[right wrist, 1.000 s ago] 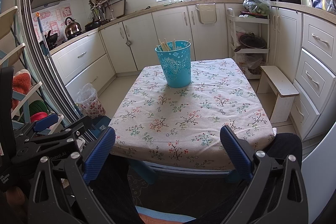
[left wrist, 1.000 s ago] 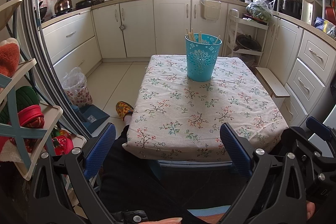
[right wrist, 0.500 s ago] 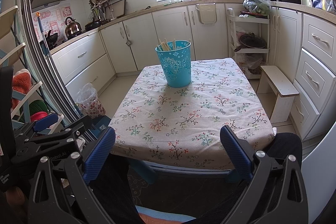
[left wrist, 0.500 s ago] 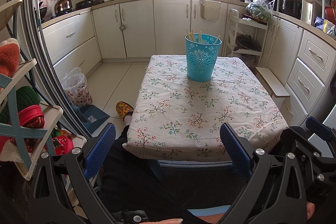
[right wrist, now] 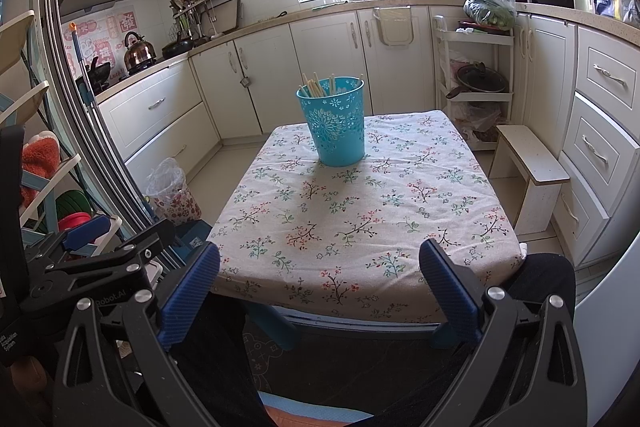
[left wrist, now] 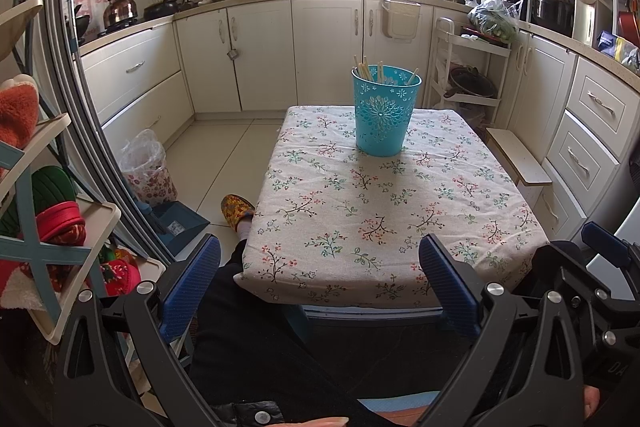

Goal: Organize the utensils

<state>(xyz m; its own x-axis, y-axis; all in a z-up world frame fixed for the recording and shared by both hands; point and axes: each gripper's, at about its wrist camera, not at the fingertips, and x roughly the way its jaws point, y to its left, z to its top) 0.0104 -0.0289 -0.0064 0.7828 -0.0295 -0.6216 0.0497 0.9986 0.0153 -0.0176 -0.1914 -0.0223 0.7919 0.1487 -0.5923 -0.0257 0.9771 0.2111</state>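
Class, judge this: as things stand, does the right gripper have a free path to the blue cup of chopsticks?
Probably yes: the right gripper is open, and only bare tablecloth lies before the blue cup.

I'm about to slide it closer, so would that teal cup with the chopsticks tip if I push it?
Probably, if pushed high: the teal cup is tall, narrower at its base, and looks like light perforated plastic. The wrinkled tablecloth may snag it. The chopsticks lean loosely and would likely shift.
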